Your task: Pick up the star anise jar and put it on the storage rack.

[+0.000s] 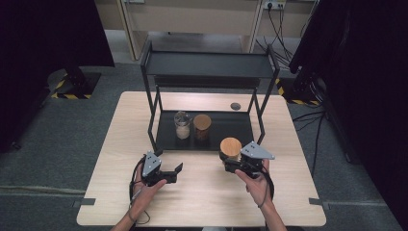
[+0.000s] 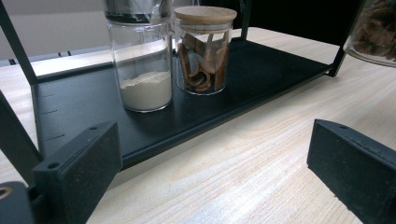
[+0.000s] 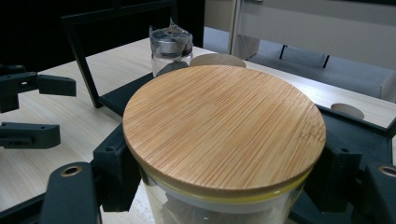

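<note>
A light wooden table (image 1: 202,192) stands on a grey floor, with a black metal two-tier shelf rack (image 1: 207,65) set on its far half. On the rack's lower black tray (image 1: 231,130) two glass jars stand side by side, just beside each other: a clear glass jar holding white powder (image 1: 182,126) with a crinkled dark cover on top, and to its right a clear glass jar of brown bark pieces with a round bamboo lid (image 1: 202,126).

The person's right gripper (image 1: 239,165) clamps a third clear glass jar with a round bamboo lid (image 1: 230,148), its jaws pressed against the glass on both sides just under the lid. This jar sits near the front right corner of the rack's lower tray, at the table's middle right; whether it rests on the table or is lifted cannot be told.

The left gripper (image 1: 174,173) is near the rack's front left corner, low over the bare tabletop. Its jaws are spread wide and grasp nothing. It points toward the two jars on the tray.
</note>
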`<control>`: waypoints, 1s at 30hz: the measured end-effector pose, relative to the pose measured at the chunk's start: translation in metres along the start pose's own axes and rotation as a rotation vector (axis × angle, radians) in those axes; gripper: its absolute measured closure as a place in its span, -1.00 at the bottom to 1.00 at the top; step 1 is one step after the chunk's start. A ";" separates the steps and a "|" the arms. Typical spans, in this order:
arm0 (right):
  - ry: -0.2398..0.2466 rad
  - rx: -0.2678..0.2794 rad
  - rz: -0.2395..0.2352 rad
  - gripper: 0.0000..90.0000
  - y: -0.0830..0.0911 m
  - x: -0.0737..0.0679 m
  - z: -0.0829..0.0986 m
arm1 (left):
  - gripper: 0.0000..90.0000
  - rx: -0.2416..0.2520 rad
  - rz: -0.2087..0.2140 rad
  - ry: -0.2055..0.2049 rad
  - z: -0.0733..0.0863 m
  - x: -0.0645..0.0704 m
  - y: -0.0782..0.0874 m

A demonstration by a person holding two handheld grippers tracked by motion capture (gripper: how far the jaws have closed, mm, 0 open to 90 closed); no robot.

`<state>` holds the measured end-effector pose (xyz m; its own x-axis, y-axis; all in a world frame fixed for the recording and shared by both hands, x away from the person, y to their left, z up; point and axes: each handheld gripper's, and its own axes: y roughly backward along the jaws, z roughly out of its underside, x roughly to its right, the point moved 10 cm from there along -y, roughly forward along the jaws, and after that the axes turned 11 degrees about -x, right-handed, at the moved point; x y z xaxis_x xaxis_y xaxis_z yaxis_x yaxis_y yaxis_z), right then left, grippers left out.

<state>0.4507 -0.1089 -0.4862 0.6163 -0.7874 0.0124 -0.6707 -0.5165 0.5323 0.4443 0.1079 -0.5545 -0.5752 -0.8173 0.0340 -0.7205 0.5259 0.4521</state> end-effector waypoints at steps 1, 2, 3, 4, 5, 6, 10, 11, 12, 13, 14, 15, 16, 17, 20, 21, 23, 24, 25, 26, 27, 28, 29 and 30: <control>-0.001 -0.001 0.000 -0.43 -0.001 0.001 0.000 | -0.94 0.000 0.000 0.000 0.000 0.000 0.000; -0.002 -0.001 0.000 -0.43 -0.002 0.001 -0.001 | -0.94 0.000 0.000 0.000 0.000 0.000 0.000; -0.004 -0.002 0.000 -0.43 -0.003 0.002 -0.001 | -0.94 0.000 0.000 -0.001 0.000 0.000 0.000; -0.004 -0.003 0.000 -0.43 -0.004 0.002 -0.001 | -0.94 0.000 0.000 -0.001 0.000 0.000 0.000; -0.008 -0.005 -0.002 -0.43 -0.005 0.003 -0.001 | -0.94 0.000 0.000 -0.001 0.000 0.000 0.000; -0.010 -0.005 -0.004 -0.43 -0.006 0.003 -0.002 | -0.94 0.000 0.000 -0.001 0.000 0.000 0.000; -0.011 -0.011 -0.003 -0.43 -0.009 0.005 -0.002 | -0.94 0.000 0.000 0.000 0.000 0.000 0.000; -0.012 -0.012 -0.002 -0.43 -0.010 0.005 -0.002 | -0.94 0.000 -0.001 -0.001 0.000 0.000 0.000; -0.014 -0.011 -0.001 -0.43 -0.011 0.006 -0.003 | -0.94 0.000 -0.001 -0.001 0.000 0.000 0.000; -0.014 -0.012 0.000 -0.43 -0.011 0.007 -0.003 | -0.94 -0.001 -0.001 -0.001 0.000 0.000 0.000; -0.015 -0.012 0.001 -0.43 -0.012 0.007 -0.003 | -0.94 0.000 -0.001 -0.001 0.000 0.000 0.000; -0.018 -0.012 0.001 -0.43 -0.012 0.008 -0.004 | -0.94 0.000 -0.001 -0.001 0.000 0.000 0.000; -0.017 -0.012 0.002 -0.43 -0.013 0.008 -0.004 | -0.94 0.000 0.000 0.000 0.000 0.000 0.000; -0.018 -0.012 0.003 -0.43 -0.013 0.009 -0.005 | -0.94 0.000 -0.001 0.000 0.000 0.000 0.000; -0.017 -0.014 0.005 -0.43 -0.015 0.010 -0.005 | -0.94 0.000 -0.001 -0.001 0.000 0.000 0.000; -0.019 -0.016 0.006 -0.43 -0.016 0.011 -0.005 | -0.94 -0.001 -0.001 -0.001 0.000 0.000 0.000; -0.020 -0.016 0.008 -0.43 -0.018 0.012 -0.006 | -0.94 -0.001 -0.001 -0.001 0.000 0.000 0.000; -0.019 -0.016 0.010 -0.43 -0.018 0.013 -0.006 | -0.94 -0.001 -0.001 -0.001 0.000 0.000 0.000; -0.020 -0.018 0.010 -0.43 -0.019 0.013 -0.006 | -0.94 -0.001 -0.001 -0.001 0.000 0.000 0.000; -0.021 -0.019 0.011 -0.43 -0.020 0.014 -0.006 | -0.94 -0.001 -0.001 -0.001 0.000 0.000 0.000; -0.022 -0.018 0.011 -0.43 -0.020 0.014 -0.007 | -0.94 -0.001 -0.001 -0.001 0.000 0.000 0.000; -0.023 -0.019 0.012 -0.43 -0.021 0.015 -0.007 | -0.94 0.000 -0.001 -0.001 0.000 0.000 0.000; -0.025 -0.021 0.013 -0.43 -0.022 0.015 -0.007 | -0.94 0.000 0.000 0.000 0.000 0.000 0.000; -0.026 -0.021 0.013 -0.43 -0.022 0.016 -0.007 | -0.94 -0.001 0.000 0.000 0.000 0.000 0.000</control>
<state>0.4782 -0.1075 -0.4919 0.5967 -0.8025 -0.0026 -0.6693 -0.4995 0.5501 0.4443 0.1079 -0.5545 -0.5749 -0.8175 0.0340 -0.7204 0.5254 0.4526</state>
